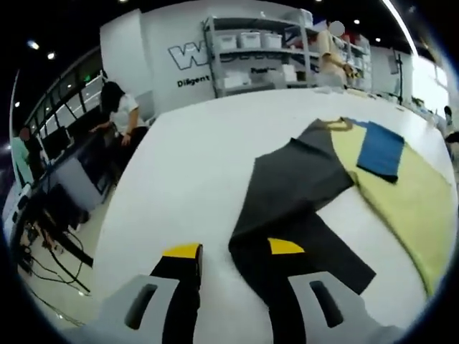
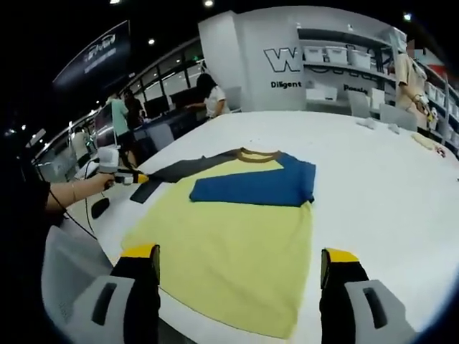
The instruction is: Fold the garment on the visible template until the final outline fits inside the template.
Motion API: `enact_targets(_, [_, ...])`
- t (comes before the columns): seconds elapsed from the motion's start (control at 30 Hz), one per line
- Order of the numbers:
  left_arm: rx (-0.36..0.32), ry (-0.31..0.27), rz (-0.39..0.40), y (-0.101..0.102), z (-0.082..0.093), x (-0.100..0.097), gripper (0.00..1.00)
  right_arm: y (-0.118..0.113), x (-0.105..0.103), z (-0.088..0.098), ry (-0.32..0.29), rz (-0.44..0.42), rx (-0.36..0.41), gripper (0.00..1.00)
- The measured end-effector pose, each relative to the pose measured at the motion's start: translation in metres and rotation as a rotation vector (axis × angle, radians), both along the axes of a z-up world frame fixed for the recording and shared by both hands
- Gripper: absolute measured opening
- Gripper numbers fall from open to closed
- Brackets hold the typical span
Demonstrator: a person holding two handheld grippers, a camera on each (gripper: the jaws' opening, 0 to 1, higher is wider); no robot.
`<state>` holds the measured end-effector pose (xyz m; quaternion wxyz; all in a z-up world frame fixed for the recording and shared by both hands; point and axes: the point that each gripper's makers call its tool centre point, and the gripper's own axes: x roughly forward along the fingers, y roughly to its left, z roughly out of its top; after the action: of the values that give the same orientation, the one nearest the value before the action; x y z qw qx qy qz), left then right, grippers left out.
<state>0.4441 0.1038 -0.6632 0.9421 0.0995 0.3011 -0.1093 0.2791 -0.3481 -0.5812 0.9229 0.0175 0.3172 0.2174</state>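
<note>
I read this as mid-fold: in the right gripper view the garment [image 2: 237, 251] lies flat at centre frame on the white table [image 2: 373, 179], a soft yellow tee with a brown collar [image 2: 259, 153]; its blue sleeve [image 2: 251, 188] is already turned across the chest, while the dark grey sleeve [image 2: 176, 172] runs to the left edge. I can't make out any template outline. My right gripper [image 2: 240, 269] hovers over the hem, jaws wide apart and empty. In the left gripper view the left gripper [image 1: 233, 251] sits low in frame with the grey sleeve [image 1: 294, 208] between its spread jaws, not yet pinched. Next, I'd close on that limp, matte cloth and carry it inward over the body.
</note>
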Motion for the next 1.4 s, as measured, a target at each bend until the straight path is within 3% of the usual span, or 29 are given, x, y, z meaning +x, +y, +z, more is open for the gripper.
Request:
enact_targets(0.07, [0.003, 0.007, 0.016, 0.002, -0.003, 0.000, 0.27, -0.001, -0.001, -0.002, 0.005, -0.003, -0.009, 0.90])
enact_targets(0.13, [-0.065, 0.011, 0.034, -0.003, -0.005, 0.002, 0.21, -0.002, -0.002, -0.003, 0.005, -0.004, -0.011, 0.90])
enact_targets(0.23, [-0.055, 0.008, 0.035, -0.003, -0.005, 0.004, 0.15, -0.002, -0.003, -0.005, 0.011, -0.011, -0.008, 0.89])
enact_targets(0.33, [-0.046, 0.005, 0.040, -0.004, -0.005, 0.003, 0.00, -0.003, -0.004, -0.006, 0.013, -0.019, -0.010, 0.88])
enact_targets(0.6, [-0.006, -0.030, 0.081, -0.003, 0.000, -0.006, 0.00, -0.001, -0.004, -0.007, 0.010, -0.015, -0.017, 0.86])
enact_targets(0.73, [-0.047, -0.028, 0.136, -0.003, 0.002, -0.014, 0.00, 0.002, -0.003, -0.008, 0.008, -0.003, -0.020, 0.85])
enact_targets(0.93, [-0.063, -0.028, 0.154, -0.005, 0.003, -0.019, 0.00, 0.009, -0.002, -0.009, 0.006, 0.020, -0.014, 0.86])
enact_targets(1.13, [-0.068, -0.032, 0.165, -0.001, 0.005, -0.015, 0.00, 0.008, -0.002, -0.008, 0.007, 0.029, -0.017, 0.87])
enact_targets(1.4, [-0.070, -0.067, 0.167, -0.004, 0.022, -0.004, 0.00, 0.003, -0.002, -0.006, 0.003, 0.020, -0.017, 0.87])
